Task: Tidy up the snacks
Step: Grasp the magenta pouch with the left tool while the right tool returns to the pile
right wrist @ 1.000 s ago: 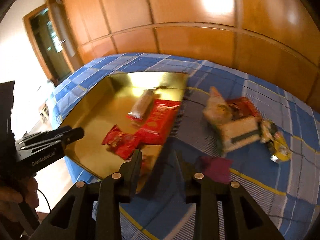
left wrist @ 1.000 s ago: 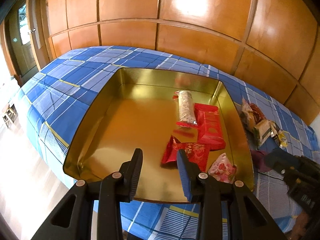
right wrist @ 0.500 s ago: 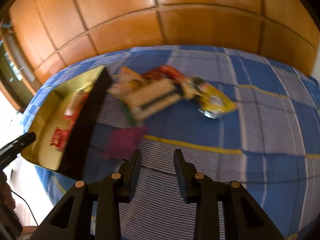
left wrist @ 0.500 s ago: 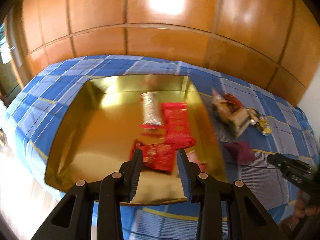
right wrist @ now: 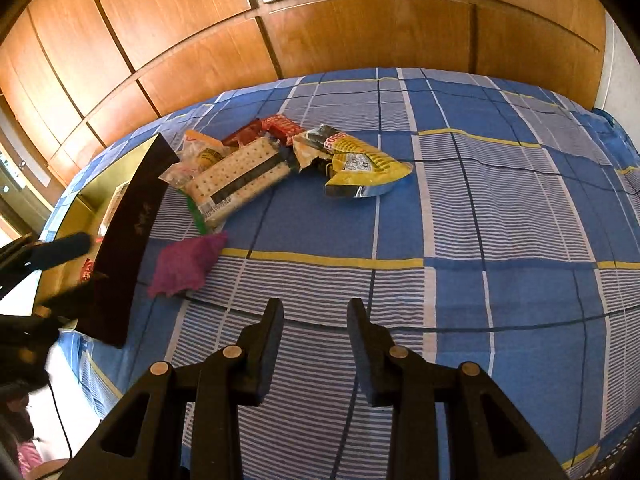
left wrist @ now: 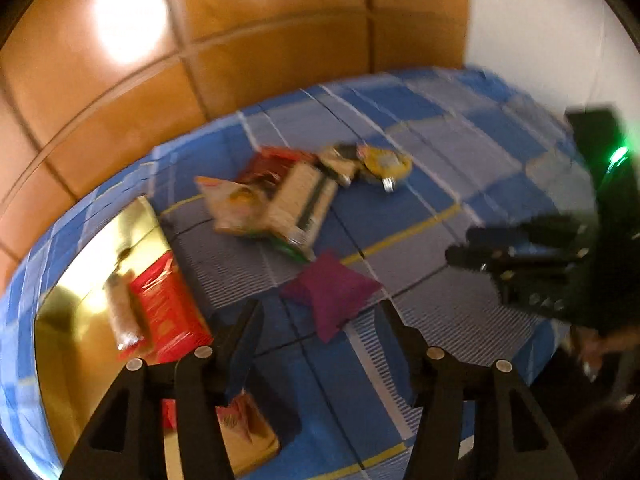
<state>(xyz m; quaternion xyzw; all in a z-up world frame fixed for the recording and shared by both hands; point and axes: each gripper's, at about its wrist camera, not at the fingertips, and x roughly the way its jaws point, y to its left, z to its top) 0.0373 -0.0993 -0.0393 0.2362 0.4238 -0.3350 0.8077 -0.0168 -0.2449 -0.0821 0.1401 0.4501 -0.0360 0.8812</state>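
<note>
A gold tray (left wrist: 60, 320) lies at the left with a red packet (left wrist: 164, 312) and a clear wrapped snack (left wrist: 120, 316) in it; it also shows in the right wrist view (right wrist: 120, 252). A purple packet (left wrist: 328, 292) lies on the blue checked cloth just beyond my left gripper (left wrist: 320, 328), which is open wide and empty. Further back lie a cracker pack (right wrist: 236, 180), a yellow packet (right wrist: 360, 164) and red wrappers (right wrist: 272, 126). My right gripper (right wrist: 314, 320) is open and empty above the cloth, right of the purple packet (right wrist: 184, 264).
Wooden wall panels (right wrist: 320, 20) stand behind the table. The blue checked cloth (right wrist: 500, 220) stretches to the right. The right gripper's body (left wrist: 540, 268) shows at the right of the left wrist view. A white wall (left wrist: 540, 20) is at the far right.
My left gripper has swung right from over the tray to the purple packet and opened wider. My right gripper has also swung right, away from the tray edge.
</note>
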